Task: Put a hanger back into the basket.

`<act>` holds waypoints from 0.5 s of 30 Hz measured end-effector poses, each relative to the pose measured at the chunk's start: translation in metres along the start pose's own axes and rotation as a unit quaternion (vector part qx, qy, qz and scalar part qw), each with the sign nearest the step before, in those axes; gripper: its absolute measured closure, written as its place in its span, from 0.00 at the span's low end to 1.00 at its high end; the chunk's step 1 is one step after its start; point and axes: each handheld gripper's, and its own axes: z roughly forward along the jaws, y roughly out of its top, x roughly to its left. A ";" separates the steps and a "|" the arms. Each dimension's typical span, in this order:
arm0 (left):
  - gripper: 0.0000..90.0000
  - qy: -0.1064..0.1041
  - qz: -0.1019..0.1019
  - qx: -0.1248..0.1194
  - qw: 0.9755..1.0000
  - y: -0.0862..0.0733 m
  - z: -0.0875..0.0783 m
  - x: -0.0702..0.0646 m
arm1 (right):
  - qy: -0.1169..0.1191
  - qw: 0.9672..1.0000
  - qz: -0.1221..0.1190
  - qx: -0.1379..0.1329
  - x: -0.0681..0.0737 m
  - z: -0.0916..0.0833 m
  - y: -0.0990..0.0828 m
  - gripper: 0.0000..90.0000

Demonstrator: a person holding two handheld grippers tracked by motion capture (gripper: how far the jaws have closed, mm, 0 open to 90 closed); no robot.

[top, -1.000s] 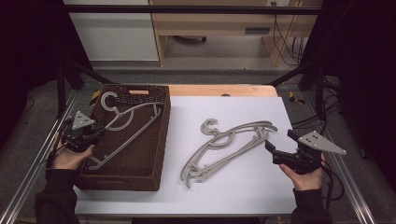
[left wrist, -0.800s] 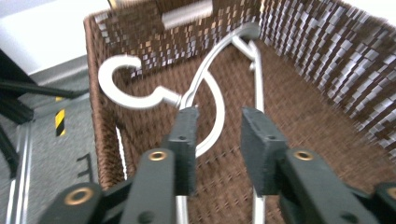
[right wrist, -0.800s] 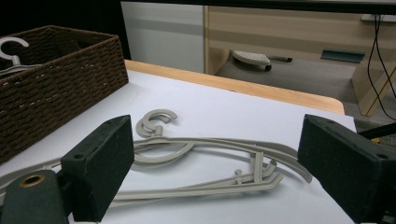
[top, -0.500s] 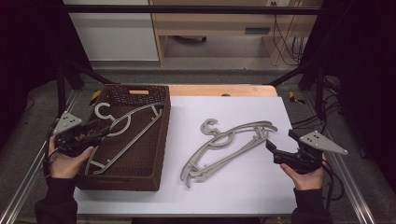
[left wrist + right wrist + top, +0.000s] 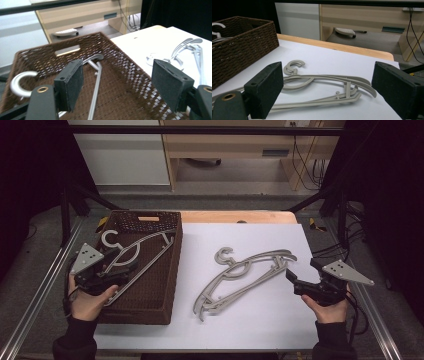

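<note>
A silver-grey hanger point(image 5: 142, 251) lies in the brown woven basket point(image 5: 172, 270) at the table's left. My left gripper point(image 5: 124, 271) hovers over the hanger's near end. Its jaws have just been opening and stand open, with the pads off the hanger point(image 5: 96, 82) below them. In the left gripper view the left gripper point(image 5: 116, 66) looks across the basket point(image 5: 120, 50). Beige hangers point(image 5: 245, 275) lie stacked on the white table top. My right gripper point(image 5: 291, 279) rests just right of them, open and apart from them. In the right gripper view the right gripper point(image 5: 327, 72) frames the beige hangers point(image 5: 322, 80).
The basket's side wall point(image 5: 244, 47) stands left of the beige hangers. The white sheet point(image 5: 260, 325) covers the wooden table, whose far edge point(image 5: 235, 216) shows bare. Metal rails point(image 5: 35, 300) run along both sides. Beyond the table stand a wooden desk point(image 5: 225, 145) and cables.
My left gripper has opened and let go of the silver-grey hanger, which shifted toward the near side and now lies loose in the basket. The left hand drew back. The right gripper stayed put.
</note>
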 end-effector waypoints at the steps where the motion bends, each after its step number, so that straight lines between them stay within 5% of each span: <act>1: 0.28 -0.002 0.000 -0.001 1.000 0.002 0.002 -0.004 | 0.000 1.000 0.003 -0.002 0.000 0.000 0.000 0.11; 15: 0.24 -0.048 0.029 -0.014 0.998 0.021 0.042 -0.074 | -0.002 1.000 0.003 -0.009 -0.002 -0.004 0.001 0.11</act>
